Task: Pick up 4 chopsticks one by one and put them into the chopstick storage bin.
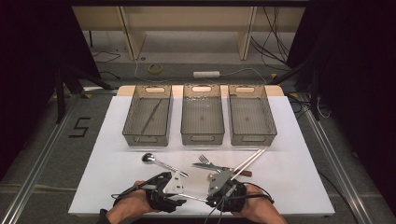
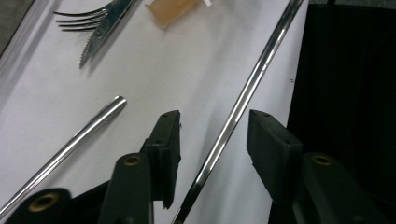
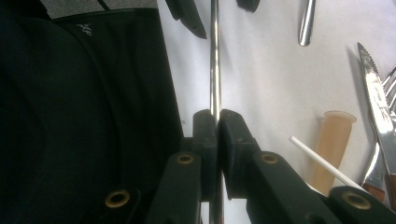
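Counter (image 1: 116, 140), white top, taken as landmark; items listed by place on it

- Three clear bins along the far half: left bin (image 1: 128, 122) holding one thin metal rod (image 1: 150, 119) laid on a slant; middle bin (image 1: 202, 137); right bin (image 1: 271, 122)
- Spoon (image 1: 161, 163), just near side of the left and middle bins, bowl toward the left, handle running toward the near edge
- Fork (image 1: 205, 160) and serrated knife (image 1: 208, 166), lying together near side of the middle bin; the left claw view has the knife's toothed edge beside the fork tines
- White chopsticks (image 1: 250, 160), slanting from the right bin's near corner down toward the right claw
- Small tan cylinder (image 3: 330, 149) beside the knife; what it is cannot be told
- Metal chopstick (image 2: 243, 100), long and shiny, lying along the near edge between the two claws

Left claw (image 2: 212, 135), at the near edge: jaws apart, one on each side of the metal chopstick, not touching it

Right claw (image 3: 217, 121), at the near edge, right of the left claw: jaws closed tight on the metal chopstick, which runs forward from between them toward the left claw
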A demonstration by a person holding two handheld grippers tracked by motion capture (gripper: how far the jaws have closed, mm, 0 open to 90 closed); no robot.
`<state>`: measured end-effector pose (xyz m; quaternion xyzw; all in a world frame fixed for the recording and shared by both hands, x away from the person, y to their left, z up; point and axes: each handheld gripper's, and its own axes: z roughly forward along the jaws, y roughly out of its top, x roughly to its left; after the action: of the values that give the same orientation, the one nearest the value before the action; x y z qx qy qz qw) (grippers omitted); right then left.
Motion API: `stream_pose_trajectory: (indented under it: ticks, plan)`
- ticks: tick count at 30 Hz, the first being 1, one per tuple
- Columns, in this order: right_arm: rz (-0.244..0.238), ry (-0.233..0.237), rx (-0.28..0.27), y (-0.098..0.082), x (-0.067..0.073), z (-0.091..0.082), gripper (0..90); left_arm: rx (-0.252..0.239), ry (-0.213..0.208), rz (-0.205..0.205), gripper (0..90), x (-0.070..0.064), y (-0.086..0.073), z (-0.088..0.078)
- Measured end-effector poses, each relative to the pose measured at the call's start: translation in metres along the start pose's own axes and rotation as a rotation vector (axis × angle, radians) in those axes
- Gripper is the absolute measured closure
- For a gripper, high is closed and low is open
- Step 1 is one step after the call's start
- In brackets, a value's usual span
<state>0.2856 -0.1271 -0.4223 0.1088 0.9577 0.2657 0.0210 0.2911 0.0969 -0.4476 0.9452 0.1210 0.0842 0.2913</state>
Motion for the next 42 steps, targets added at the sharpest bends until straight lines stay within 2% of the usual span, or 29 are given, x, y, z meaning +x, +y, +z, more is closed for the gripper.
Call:
stream_pose_trajectory:
  ticks: [10,15,21,24,25,27,32,34,38,42]
  plan:
    - [-0.021,0.023,0.017,0.001,0.002,0.002,85.8,0.013,-0.043,0.036,67.6,-0.002,0.000,0.001]
    - [-0.033,0.035,0.017,0.001,0.002,0.003,85.8,0.005,-0.064,0.048,74.3,-0.002,0.000,-0.001]
    - [-0.053,0.064,0.020,-0.002,0.000,0.004,84.8,0.028,-0.106,0.090,78.7,-0.005,-0.001,0.000]
    - [-0.043,0.066,0.007,-0.004,-0.004,0.004,81.3,0.031,-0.146,0.109,82.6,-0.008,-0.001,0.001]
    - [-0.029,0.052,0.005,-0.005,-0.005,0.003,77.6,0.037,-0.157,0.111,84.5,-0.009,0.000,0.002]
    - [0.000,0.053,-0.010,-0.008,-0.010,0.001,73.6,0.048,-0.142,0.108,85.2,-0.008,-0.001,0.002]
    - [0.076,0.036,-0.098,-0.014,-0.019,-0.009,55.1,0.047,-0.127,0.077,85.3,-0.002,-0.005,0.001]
    - [0.113,0.024,-0.127,-0.016,-0.023,-0.012,52.3,0.047,-0.118,0.059,85.3,0.001,-0.006,0.000]
    - [0.164,-0.015,-0.208,-0.022,-0.028,-0.018,46.0,0.030,-0.085,0.000,85.3,0.008,-0.009,-0.003]
    - [0.209,-0.077,-0.278,-0.030,-0.031,-0.025,40.6,0.000,-0.028,-0.074,85.2,0.018,-0.012,-0.008]
